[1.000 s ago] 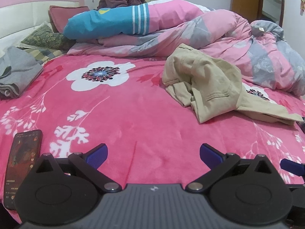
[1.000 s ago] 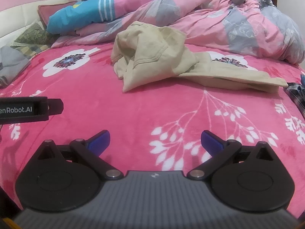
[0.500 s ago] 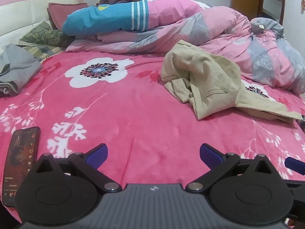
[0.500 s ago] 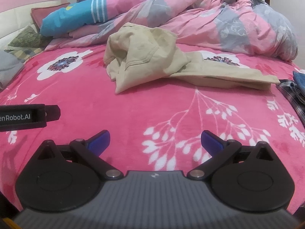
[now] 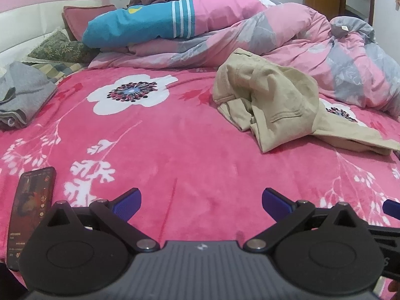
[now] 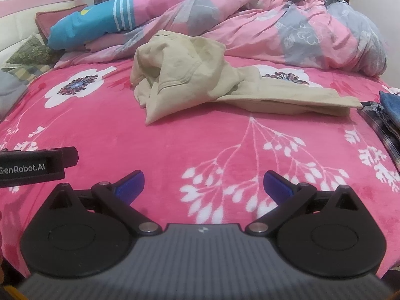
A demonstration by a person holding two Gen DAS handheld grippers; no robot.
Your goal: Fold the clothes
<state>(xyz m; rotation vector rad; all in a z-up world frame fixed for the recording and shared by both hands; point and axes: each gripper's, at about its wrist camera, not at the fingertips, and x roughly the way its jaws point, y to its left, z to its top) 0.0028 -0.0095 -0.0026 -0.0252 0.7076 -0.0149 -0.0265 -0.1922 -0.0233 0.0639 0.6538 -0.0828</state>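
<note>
Crumpled beige cotton trousers [image 6: 190, 80] lie mid-bed toward the far edge of the pink floral blanket [image 6: 175, 145]; both hand-held grippers [image 5: 201, 200] [image 6: 203, 185] gape empty. Soft, limp fabric; best pinched at the waistband.

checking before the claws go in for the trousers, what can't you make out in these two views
- Trousers, both views: bunched; waistband and second leg buried in their own folds.
- Phone, left view: screen text too small, lower end behind the left claw.
- Folded pile, right view: cut off by the frame edge.
- Grey garment, left view: cut off at the left edge.
</note>
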